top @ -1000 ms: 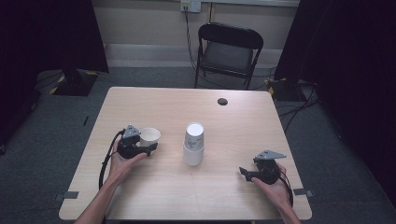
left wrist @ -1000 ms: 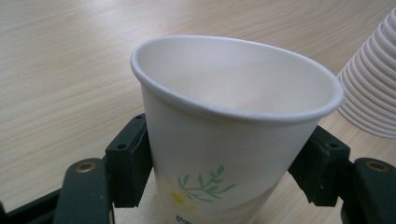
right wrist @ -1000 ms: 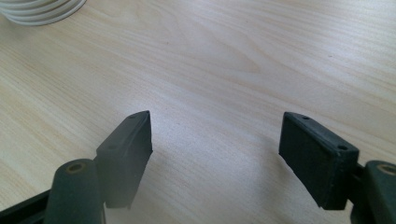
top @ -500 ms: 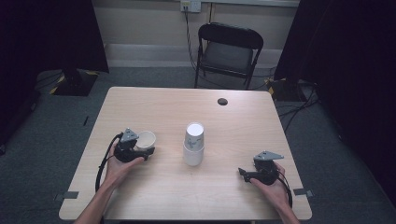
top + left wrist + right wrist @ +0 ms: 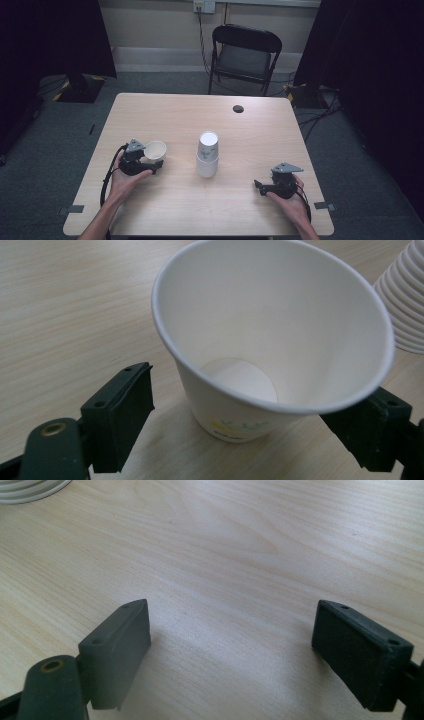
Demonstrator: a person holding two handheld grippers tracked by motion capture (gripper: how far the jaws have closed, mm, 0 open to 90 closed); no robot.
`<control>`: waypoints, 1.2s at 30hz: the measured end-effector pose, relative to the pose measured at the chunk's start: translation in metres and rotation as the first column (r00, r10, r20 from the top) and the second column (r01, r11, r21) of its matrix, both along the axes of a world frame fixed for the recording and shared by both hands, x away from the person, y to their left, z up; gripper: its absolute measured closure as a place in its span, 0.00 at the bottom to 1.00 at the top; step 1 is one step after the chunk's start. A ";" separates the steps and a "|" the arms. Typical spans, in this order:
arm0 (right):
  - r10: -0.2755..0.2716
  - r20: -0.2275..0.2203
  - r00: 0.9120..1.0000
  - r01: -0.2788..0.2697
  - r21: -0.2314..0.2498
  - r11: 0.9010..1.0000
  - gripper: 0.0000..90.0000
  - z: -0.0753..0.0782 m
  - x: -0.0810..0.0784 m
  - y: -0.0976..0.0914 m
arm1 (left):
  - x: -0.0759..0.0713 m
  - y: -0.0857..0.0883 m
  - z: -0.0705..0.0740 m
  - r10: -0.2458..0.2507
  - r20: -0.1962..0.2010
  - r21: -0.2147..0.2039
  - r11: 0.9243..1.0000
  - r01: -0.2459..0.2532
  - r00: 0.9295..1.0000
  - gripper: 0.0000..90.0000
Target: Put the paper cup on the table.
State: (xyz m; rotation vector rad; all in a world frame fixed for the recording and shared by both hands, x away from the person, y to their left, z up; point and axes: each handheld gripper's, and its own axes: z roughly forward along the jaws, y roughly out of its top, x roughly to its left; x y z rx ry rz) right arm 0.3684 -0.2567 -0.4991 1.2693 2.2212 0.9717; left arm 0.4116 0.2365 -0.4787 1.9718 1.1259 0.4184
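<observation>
The single paper cup (image 5: 272,335) stood upright on the wooden table (image 5: 175,115), mouth up, in the left half of the tabletop as the high view showed it (image 5: 155,150). A faint green-and-yellow print ran near its base. In the left gripper view the cup sat between the two black jaws. The left jaw stood clear of the cup wall with bare table visible in the gap. The right jaw was partly hidden behind the cup rim, so contact on that side could not be confirmed; it appeared to stand apart as well.

The left gripper (image 5: 150,162) had just been opening its jaws, with the cup between them and no longer clamped. The person's left hand (image 5: 125,177) held the gripper body from behind.

The stack of paper cups (image 5: 207,154) stood inverted near the table centre, to the right of the single cup and apart from it. Its ribbed rims showed at the upper right edge of the left gripper view (image 5: 407,300).

The right gripper (image 5: 260,186) rested near the right front of the table, well apart from both cup items. Its jaws were spread wide, having just opened slightly further, with bare wood between them (image 5: 232,645).

A black folding chair (image 5: 245,50) stood beyond the far edge.
</observation>
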 end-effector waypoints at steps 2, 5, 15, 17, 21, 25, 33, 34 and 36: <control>0.000 0.000 1.000 0.000 0.000 1.000 0.17 0.000 0.000 0.000 | -0.003 0.002 0.003 0.001 0.009 -0.008 1.000 -0.001 1.000 0.18; 0.000 0.000 1.000 0.000 0.000 1.000 0.17 0.000 0.000 0.000 | -0.006 0.005 0.005 -0.009 -0.002 0.016 1.000 0.009 1.000 0.18; -0.007 0.000 1.000 0.007 0.001 1.000 0.17 0.000 -0.001 0.000 | -0.038 0.021 0.010 -0.006 -0.032 0.080 0.997 0.008 0.999 0.18; -0.007 0.000 1.000 0.007 0.001 1.000 0.17 0.000 -0.001 0.000 | -0.044 0.023 0.010 0.023 -0.045 0.075 0.997 -0.019 0.999 0.18; -0.009 0.000 1.000 0.009 0.000 1.000 0.17 0.000 -0.001 0.000 | -0.058 0.026 0.004 0.036 -0.088 0.113 0.993 -0.026 0.995 0.18; -0.008 0.000 1.000 0.008 0.000 1.000 0.17 0.000 -0.001 0.000 | -0.068 0.036 -0.003 0.009 -0.105 0.180 0.984 0.010 0.994 0.18; -0.008 0.000 1.000 0.008 0.001 1.000 0.17 0.000 -0.001 0.000 | -0.070 0.053 -0.019 0.088 -0.068 0.160 0.984 -0.076 0.994 0.08; -0.009 0.000 1.000 0.009 0.000 1.000 0.17 0.000 -0.001 0.000 | -0.069 0.052 -0.022 0.091 -0.059 0.144 0.986 -0.082 0.994 0.01; -0.009 0.000 1.000 0.009 0.000 1.000 0.17 0.000 -0.001 0.000 | -0.069 0.053 -0.024 0.081 -0.036 0.133 0.988 -0.075 0.996 0.00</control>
